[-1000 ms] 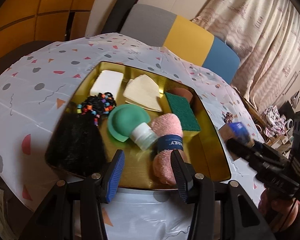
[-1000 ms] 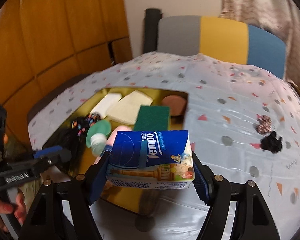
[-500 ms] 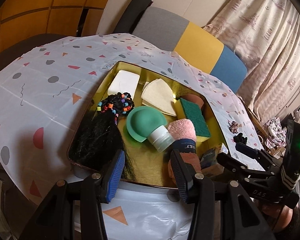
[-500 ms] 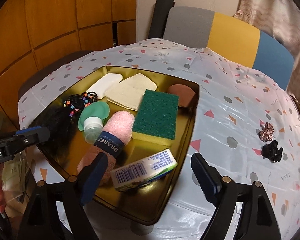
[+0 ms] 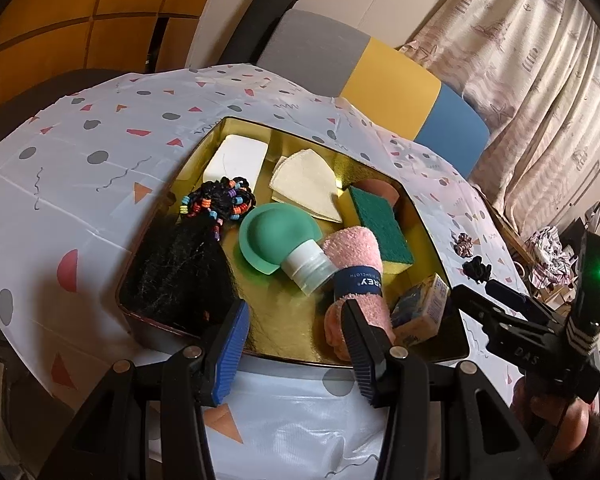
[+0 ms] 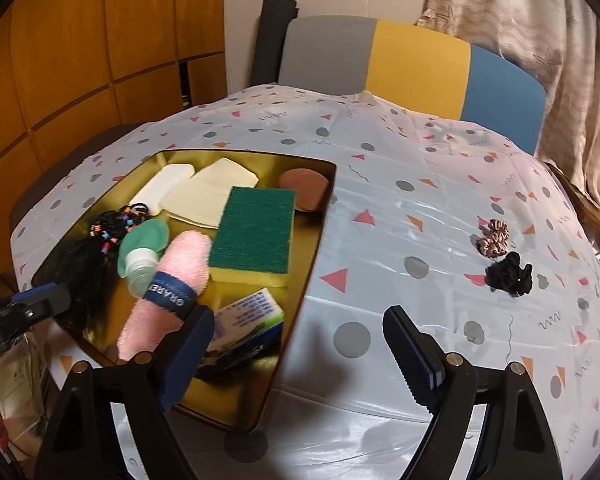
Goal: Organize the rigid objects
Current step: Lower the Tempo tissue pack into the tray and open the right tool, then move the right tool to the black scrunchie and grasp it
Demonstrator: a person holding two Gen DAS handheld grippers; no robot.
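- The right gripper (image 6: 300, 356) hangs over the tablecloth (image 6: 380, 240) just right of the tray's near right corner; its jaws have just been opening and stand wide with nothing between them.
- The left gripper (image 5: 296, 344) hovers at the tray's near rim, jaws parted and gripping nothing.
- The tissue pack (image 6: 246, 322) lies tilted in the near right corner of the gold tray (image 6: 312, 240), beside the pink rolled towel (image 6: 172, 284), so that item looks done.
- The tray also holds the green sponge (image 6: 256, 232), a small bottle (image 5: 306, 268), a green cap (image 5: 274, 236), a white bar (image 5: 238, 156), cloths, a brown round piece and a black hairpiece.
- I judge that 2 hair ties (image 6: 500, 256) remain outside, well to the right on the cloth.
- The tray is crowded; bare floor shows mostly near its front middle. Between the tray's right rim and the hair ties the cloth is bare, giving free passage.
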